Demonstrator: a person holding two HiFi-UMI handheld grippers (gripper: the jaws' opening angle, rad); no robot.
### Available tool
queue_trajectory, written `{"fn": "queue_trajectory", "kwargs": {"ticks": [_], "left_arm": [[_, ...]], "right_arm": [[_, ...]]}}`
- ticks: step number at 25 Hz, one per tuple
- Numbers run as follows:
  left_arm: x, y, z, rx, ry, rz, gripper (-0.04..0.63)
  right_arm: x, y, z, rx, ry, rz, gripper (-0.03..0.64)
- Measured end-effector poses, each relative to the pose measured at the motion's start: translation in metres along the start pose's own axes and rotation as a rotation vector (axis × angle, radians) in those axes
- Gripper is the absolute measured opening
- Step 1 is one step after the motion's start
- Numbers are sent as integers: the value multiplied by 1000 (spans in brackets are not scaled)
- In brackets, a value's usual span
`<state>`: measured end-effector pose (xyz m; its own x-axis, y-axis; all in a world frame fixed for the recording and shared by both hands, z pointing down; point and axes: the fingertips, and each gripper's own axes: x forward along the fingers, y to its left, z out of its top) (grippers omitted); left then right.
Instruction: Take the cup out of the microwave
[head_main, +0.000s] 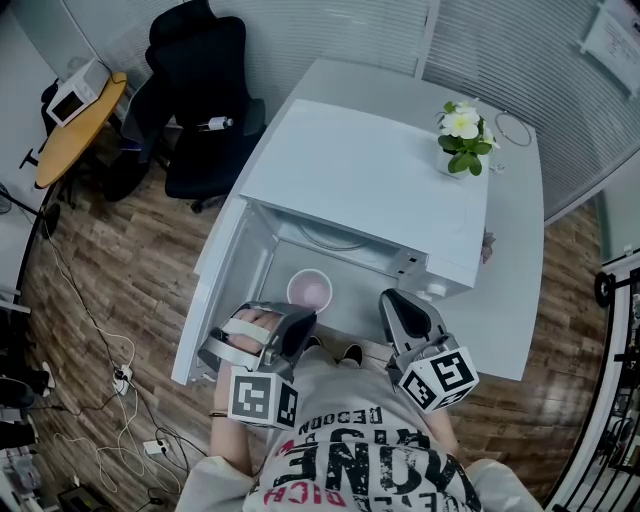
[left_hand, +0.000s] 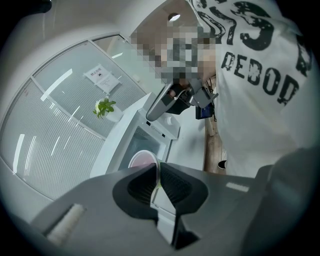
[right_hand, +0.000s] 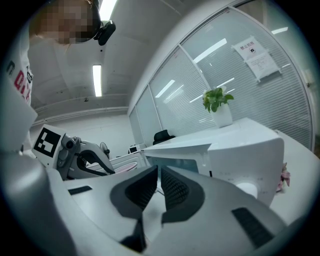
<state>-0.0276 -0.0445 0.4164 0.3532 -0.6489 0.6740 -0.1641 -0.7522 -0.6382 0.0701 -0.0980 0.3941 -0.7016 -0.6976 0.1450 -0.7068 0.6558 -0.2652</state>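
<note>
closest in, the person's printed shirt fills the bottom of the head view, with both grippers held out just ahead of it. the left gripper (head_main: 300, 320) points down and forward and is clamped on the cup (head_main: 309, 290) — its own view shows the two pads pinched onto the thin wall of the rim, with the pink inside of the cup just beyond them. the right gripper (head_main: 395, 302) sits about level beside it, near the cup but apart from it, its jaws drawn together on nothing.

the cup stands upright at the mouth of the microwave (head_main: 370, 170), by the front edge of the cavity floor. whether its base has cleared the sill i can't tell. the door (head_main: 215, 285) hangs wide open to the left, so the way out is free. further back, at the far right corner of the microwave's top, is a small potted plant (head_main: 462, 135), and past the table (head_main: 515, 250) an office chair (head_main: 200, 90).

by my reading the grasp is made and the step in hand is the withdrawal. the next move calls for a slight lift and a straight pull toward the body, keeping the cup level — a one-sided rim pinch could let it swing or slip.
</note>
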Motion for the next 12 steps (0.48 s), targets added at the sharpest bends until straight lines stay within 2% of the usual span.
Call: {"fn": "queue_trajectory", "kwargs": {"ticks": [12], "left_arm": [[4,7,0,3,-1,-3,37]], "right_arm": [[7,-1,5,-5,-3,14,31]]}}
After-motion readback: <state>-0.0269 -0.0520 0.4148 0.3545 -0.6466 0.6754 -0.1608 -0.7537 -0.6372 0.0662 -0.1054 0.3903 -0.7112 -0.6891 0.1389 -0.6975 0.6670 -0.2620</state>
